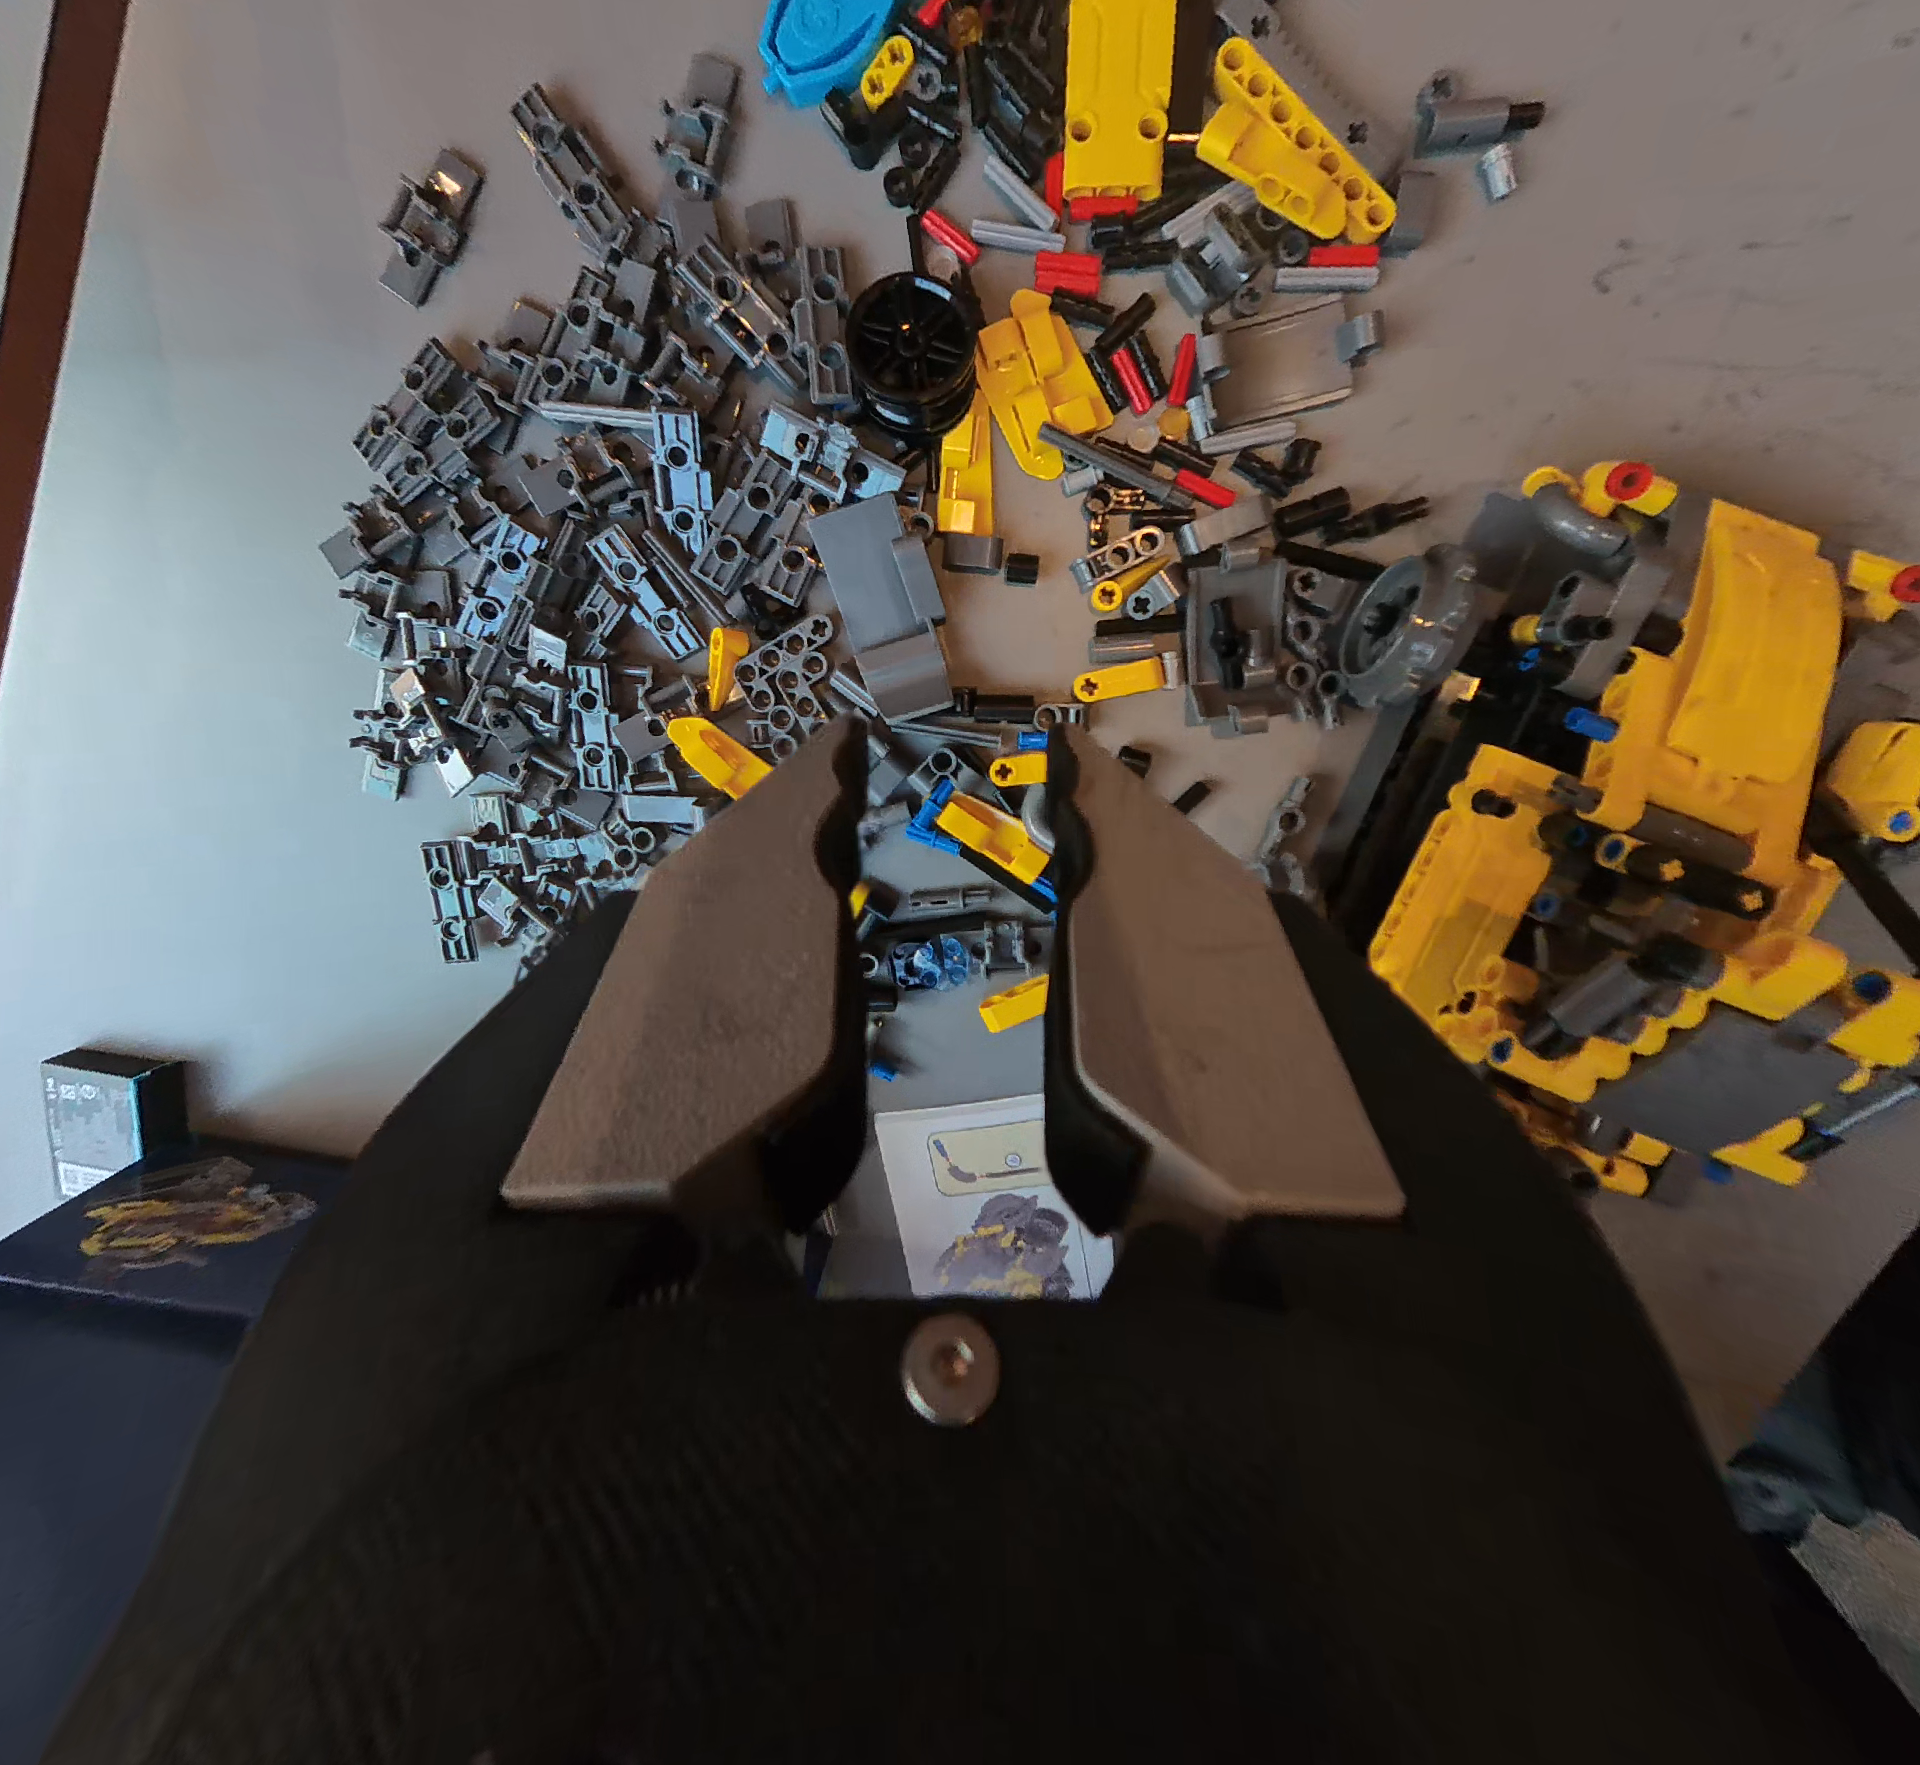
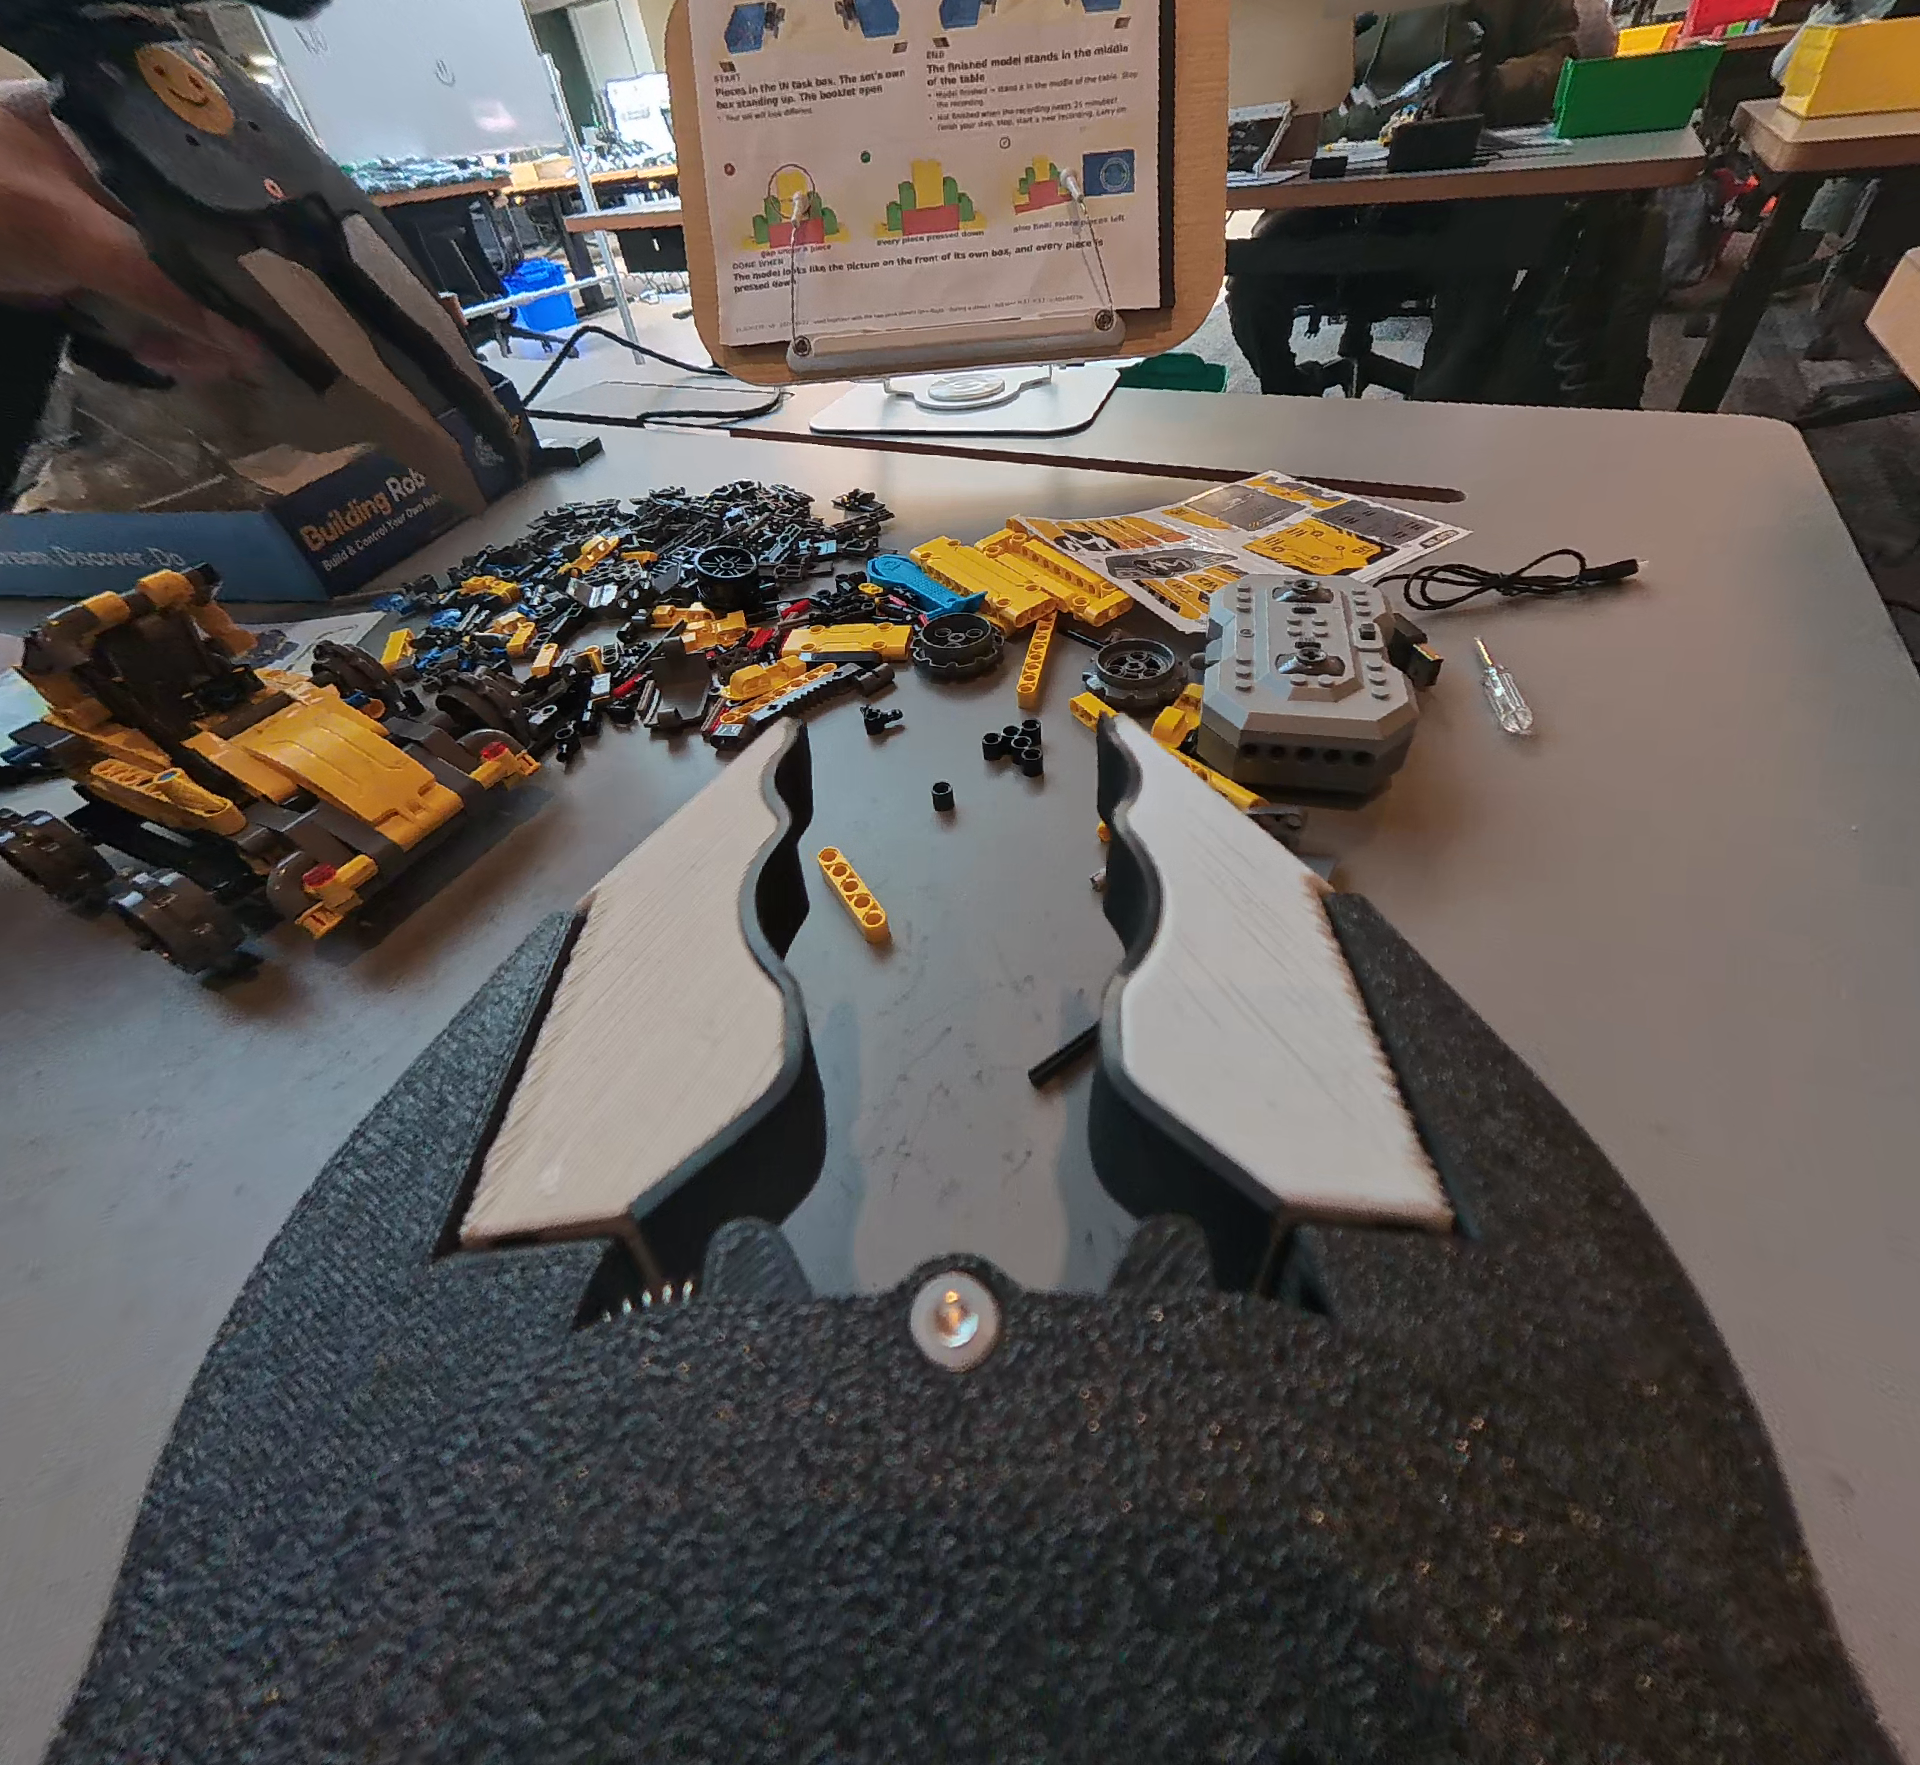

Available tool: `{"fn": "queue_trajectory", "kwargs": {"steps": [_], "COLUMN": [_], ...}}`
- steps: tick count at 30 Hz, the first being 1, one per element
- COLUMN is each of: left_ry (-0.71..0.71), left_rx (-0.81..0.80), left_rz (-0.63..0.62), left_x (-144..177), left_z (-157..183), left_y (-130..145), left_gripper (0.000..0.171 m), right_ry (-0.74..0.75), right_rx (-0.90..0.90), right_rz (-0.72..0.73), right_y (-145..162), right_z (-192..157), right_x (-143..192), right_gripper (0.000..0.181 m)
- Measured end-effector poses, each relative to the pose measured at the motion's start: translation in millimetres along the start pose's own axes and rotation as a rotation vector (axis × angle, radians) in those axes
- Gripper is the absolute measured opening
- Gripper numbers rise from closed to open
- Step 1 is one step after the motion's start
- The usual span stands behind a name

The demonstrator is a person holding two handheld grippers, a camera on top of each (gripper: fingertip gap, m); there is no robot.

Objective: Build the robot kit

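My left gripper is open and empty, held above a spread of loose building pieces, with a small yellow and blue piece between its fingers below. A heap of grey pieces lies to its left. A part-built yellow and grey vehicle stands to its right and also shows in the right wrist view. My right gripper is open and empty, low over the table. A short yellow beam and a black pin lie between its fingers. The left gripper shows at upper left, raised.
A grey battery block sits right of my right fingers, with a small screwdriver, a black cable and a sticker sheet beyond. A blue box stands at left. An instruction sheet on a stand is at the far edge. To reach the small screwdriver in a straight line is about 20 cm for my right fingers, about 40 cm for my left.
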State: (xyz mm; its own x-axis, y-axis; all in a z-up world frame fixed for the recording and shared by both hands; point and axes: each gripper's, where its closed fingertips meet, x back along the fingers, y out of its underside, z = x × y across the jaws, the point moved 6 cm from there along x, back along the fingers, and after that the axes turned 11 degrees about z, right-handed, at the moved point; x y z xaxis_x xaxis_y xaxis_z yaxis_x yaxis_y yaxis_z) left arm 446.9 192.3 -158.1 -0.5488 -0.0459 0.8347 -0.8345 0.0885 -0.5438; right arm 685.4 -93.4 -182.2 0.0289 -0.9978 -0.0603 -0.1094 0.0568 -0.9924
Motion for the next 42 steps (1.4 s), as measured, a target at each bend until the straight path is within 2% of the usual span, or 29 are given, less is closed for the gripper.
{"fn": "queue_trajectory", "kwargs": {"steps": [4,7,17,26,42], "left_ry": [-0.033,-0.048,-0.059,-0.124,-0.204], "left_rx": [0.014,0.015,0.015,0.075,0.084], "left_rz": [0.043,0.088,0.161,0.192,0.340], "left_x": [3,10,24,38,55], "left_z": [2,2,4,-16,3], "left_y": [-10,-17,-25,-17,-50], "left_gripper": [0.045,0.048,0.051,0.052,0.053], "right_ry": [0.003,0.010,0.033,0.037,-0.014], "right_rx": [0.009,0.037,0.055,0.065,0.071], "right_rz": [-0.014,-0.033,-0.048,-0.050,-0.022], "right_y": [1,3,4,5,2], "right_z": [-1,-3,-2,-3,-6], "right_x": [-1,-3,-5,-5,-2], "right_gripper": [0.054,0.054,0.055,0.055,0.055]}}
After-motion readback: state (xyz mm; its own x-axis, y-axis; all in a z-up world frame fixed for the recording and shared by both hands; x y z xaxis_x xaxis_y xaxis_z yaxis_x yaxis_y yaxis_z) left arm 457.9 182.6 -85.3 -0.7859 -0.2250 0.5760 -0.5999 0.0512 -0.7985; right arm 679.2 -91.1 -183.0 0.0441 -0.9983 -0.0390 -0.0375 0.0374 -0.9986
